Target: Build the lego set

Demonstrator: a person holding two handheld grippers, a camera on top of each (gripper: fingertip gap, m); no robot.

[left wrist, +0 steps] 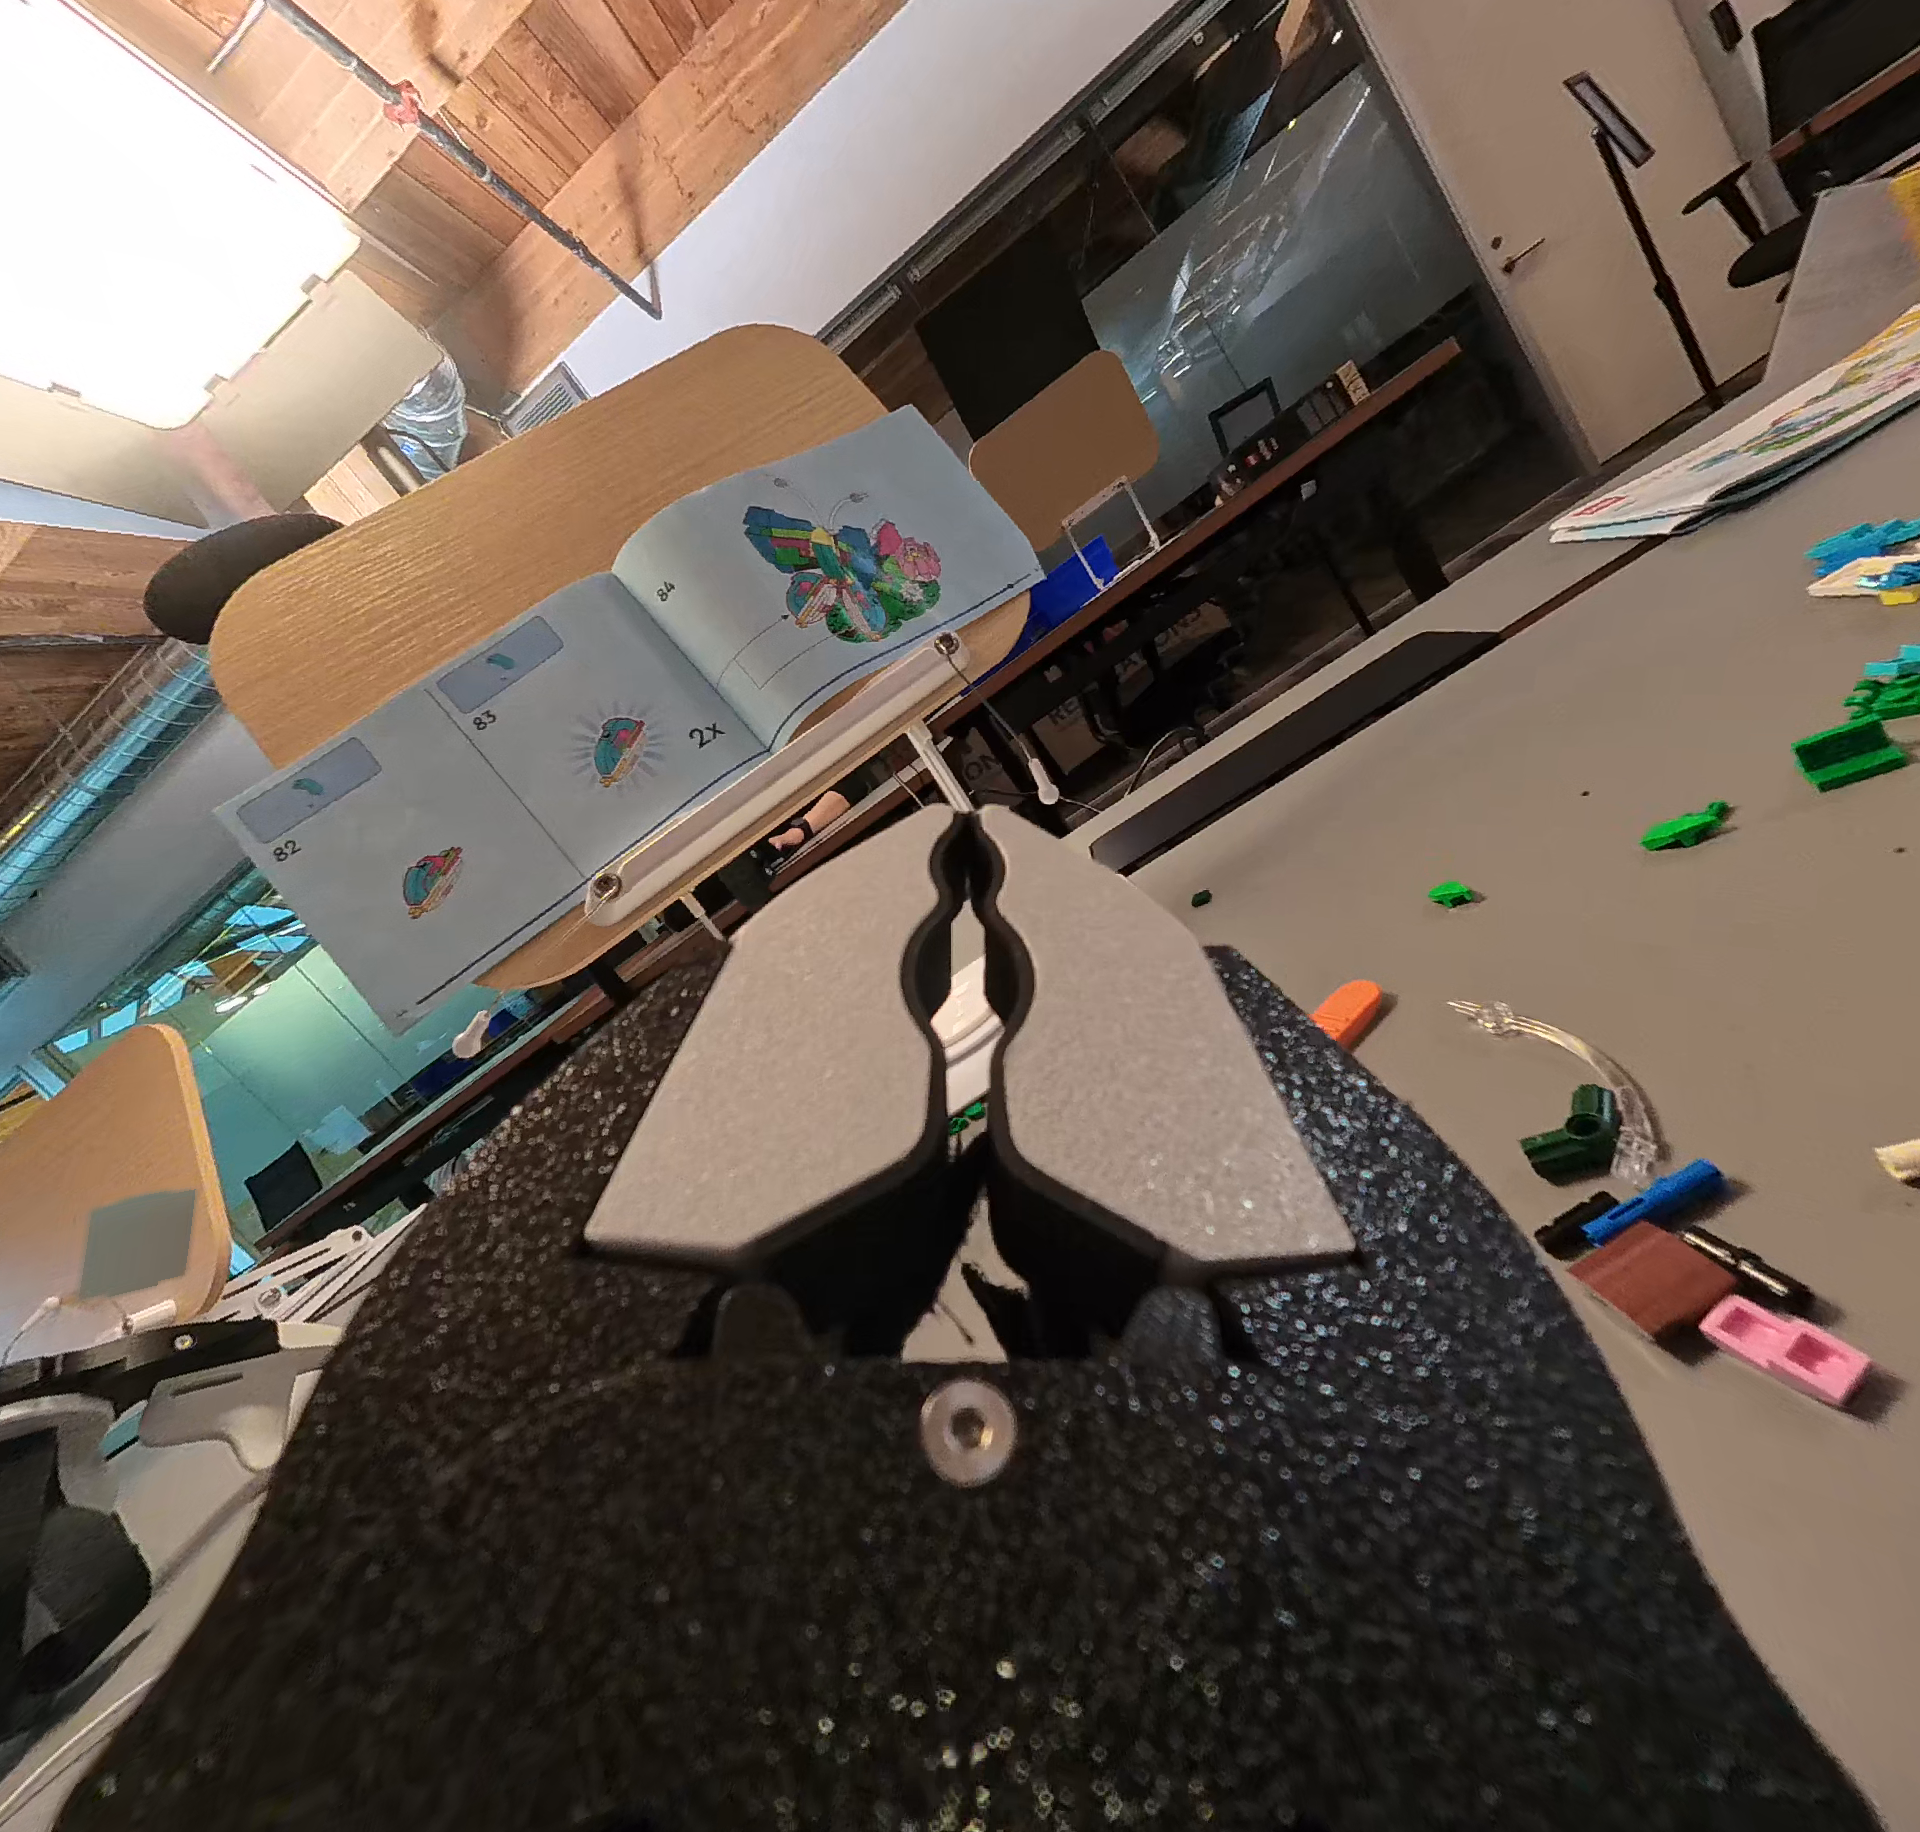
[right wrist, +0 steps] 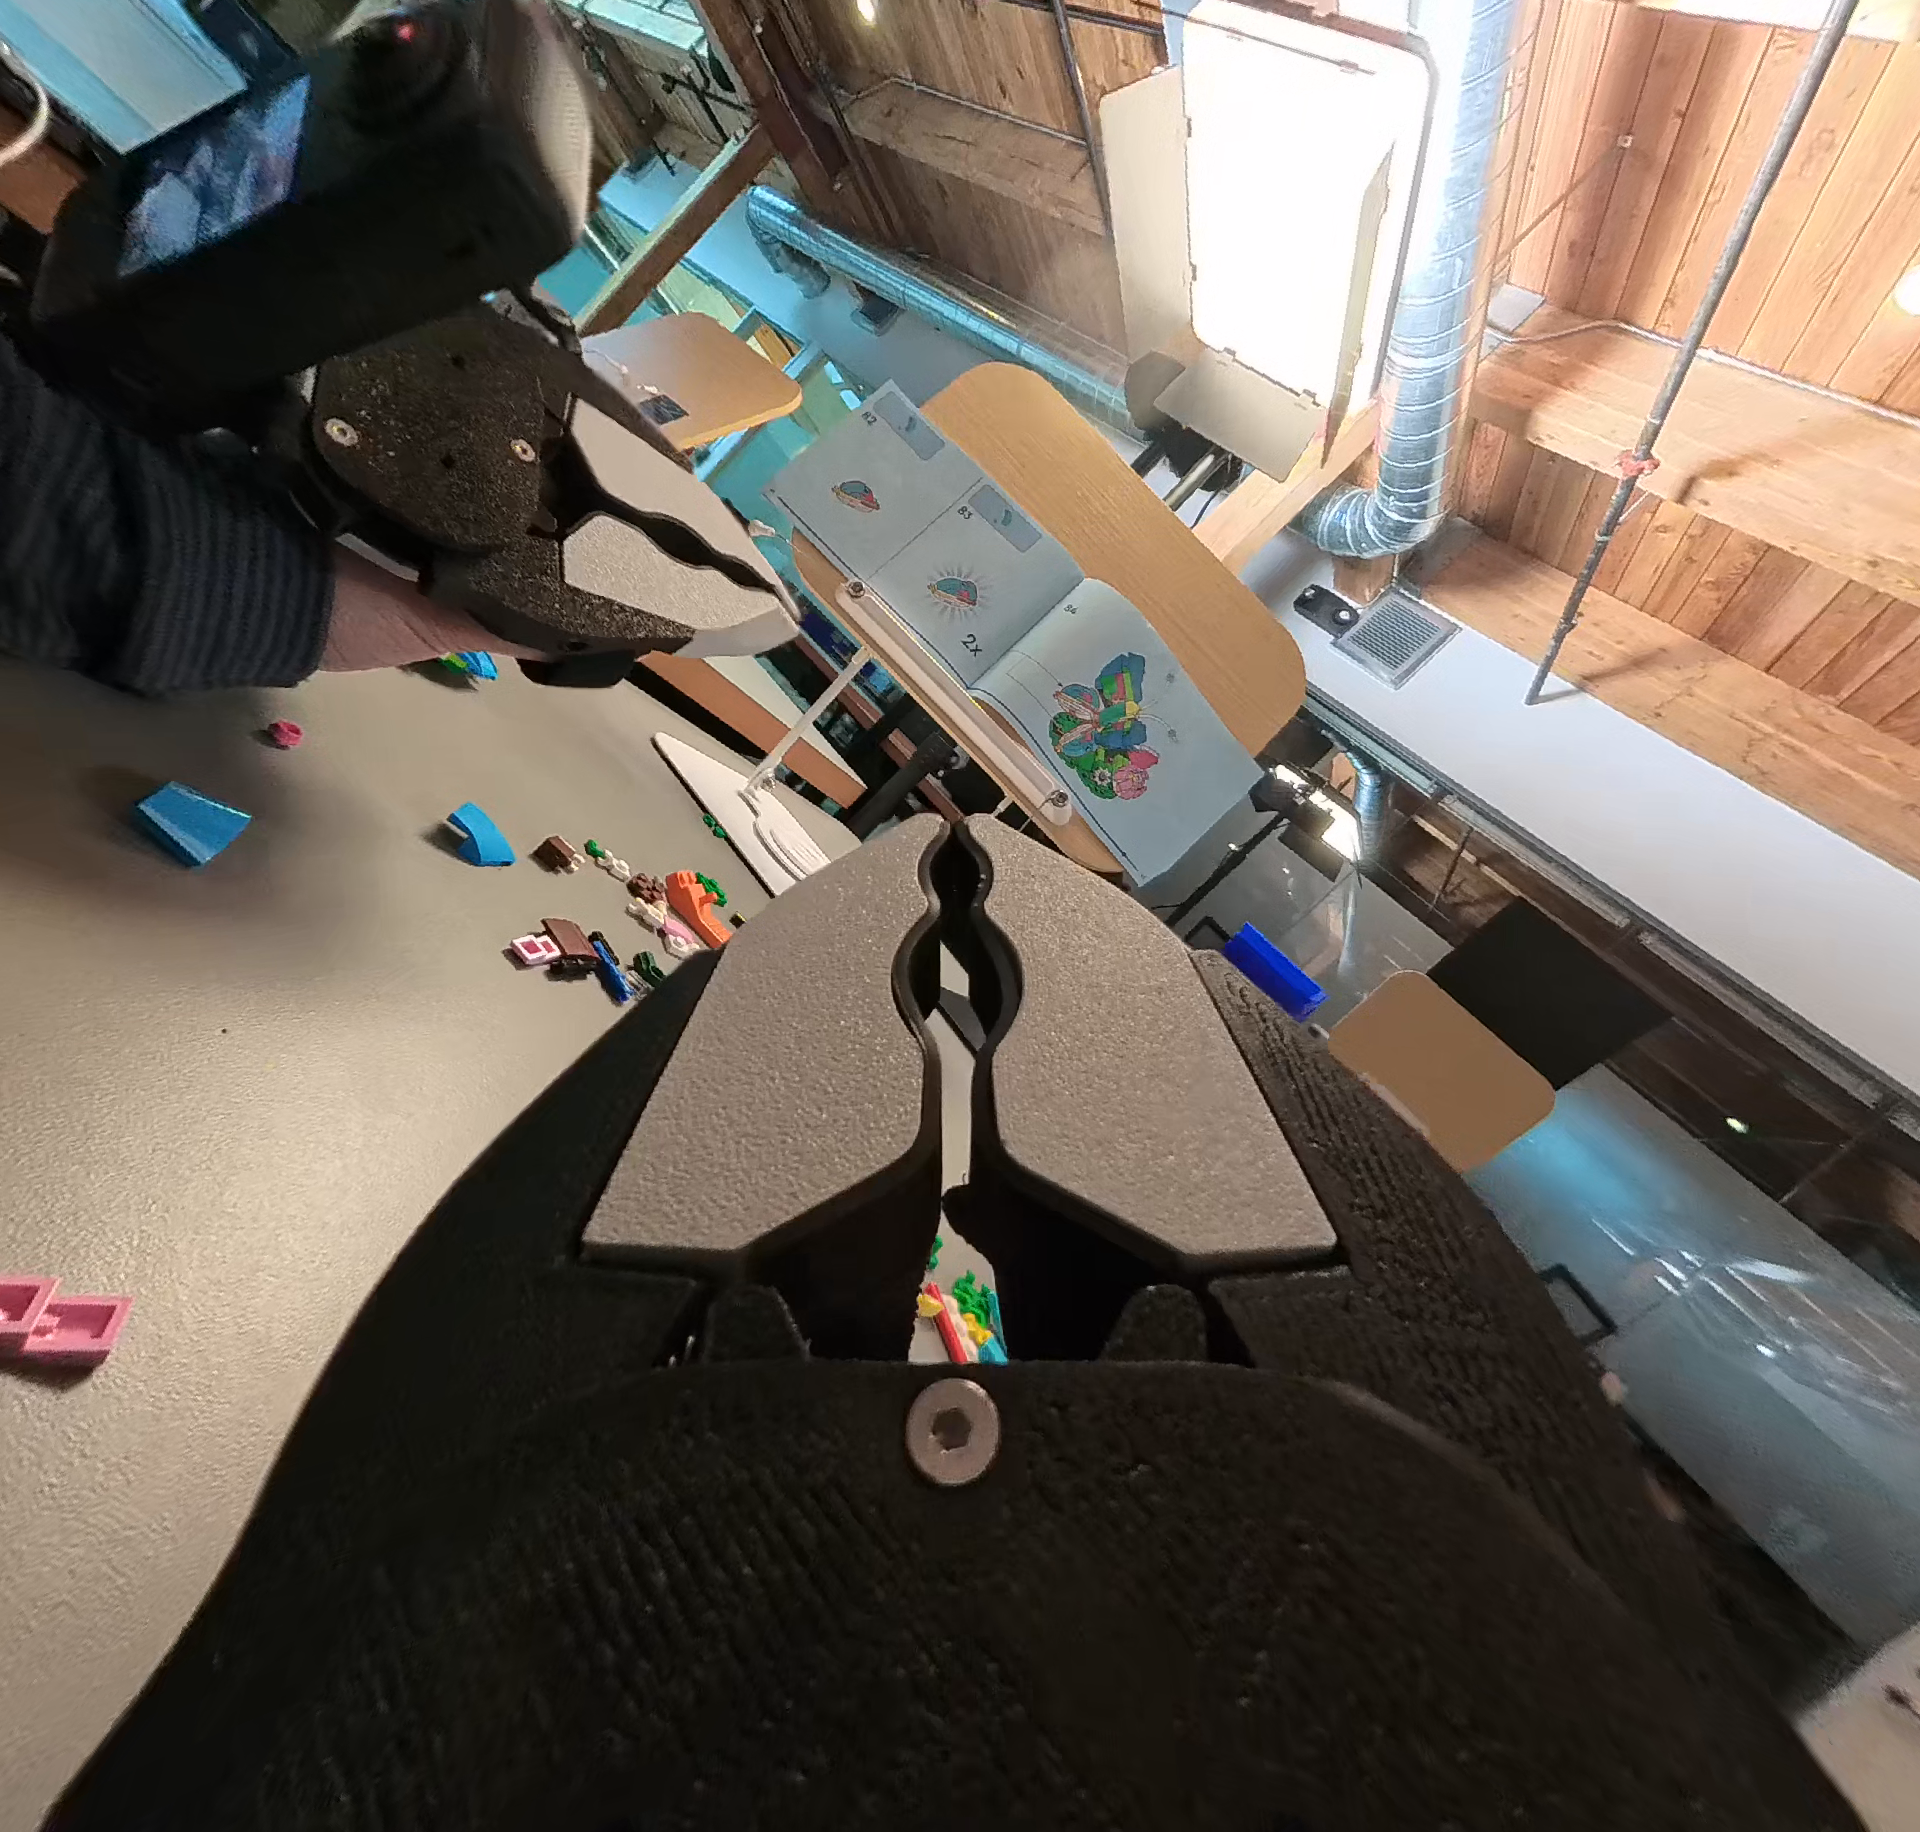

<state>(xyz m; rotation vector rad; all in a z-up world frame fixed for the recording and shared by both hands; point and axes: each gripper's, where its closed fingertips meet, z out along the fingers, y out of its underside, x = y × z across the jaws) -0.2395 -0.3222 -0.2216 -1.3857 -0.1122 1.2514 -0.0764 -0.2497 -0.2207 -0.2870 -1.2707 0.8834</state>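
Right wrist view alone shows left claw, both claws closed, empty.

Bright, even daylight fills both views; a ceiling light panel blows out to white, as does the left view's upper corner. Wide-angle distortion bends the edges, and pieces cast soft shadows on the worktop

Grey table, scattered lego pieces
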